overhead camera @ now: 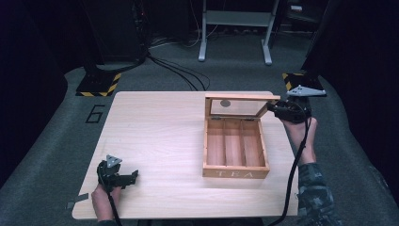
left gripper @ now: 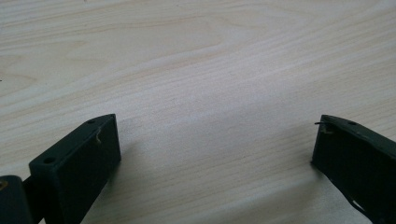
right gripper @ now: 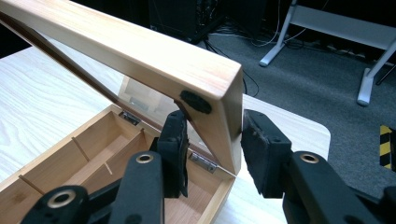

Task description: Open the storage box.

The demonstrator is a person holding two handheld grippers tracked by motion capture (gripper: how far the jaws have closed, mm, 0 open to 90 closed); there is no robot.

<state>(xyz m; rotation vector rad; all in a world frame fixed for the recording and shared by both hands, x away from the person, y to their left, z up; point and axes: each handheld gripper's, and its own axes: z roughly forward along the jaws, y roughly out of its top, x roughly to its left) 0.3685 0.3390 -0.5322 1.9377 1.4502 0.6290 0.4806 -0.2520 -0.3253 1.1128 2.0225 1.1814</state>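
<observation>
Black fingers (right gripper: 175,149) of the right gripper (right gripper: 210,149) stand either side of the side rail of the glass-paned wooden lid (right gripper: 140,56), one inside by the pane, one outside; whether the outer pad presses the wood or sits just off it I cannot tell. That lid belongs to the light wooden tea box with three empty compartments (overhead camera: 235,148), which sits right of centre on the pale wooden counter (overhead camera: 155,136), its lid raised roughly upright on its rear hinges (right gripper: 203,161).

If the hold is loose, I reckon the lid could slip free and drop shut, or swing back past upright and strain the hinges. A sideways tug might drag or tip the box, since nothing braces it.

At the counter's near left corner, the left gripper (overhead camera: 115,175) hovers low, fingers (left gripper: 79,158) spread wide, holding nothing.
</observation>
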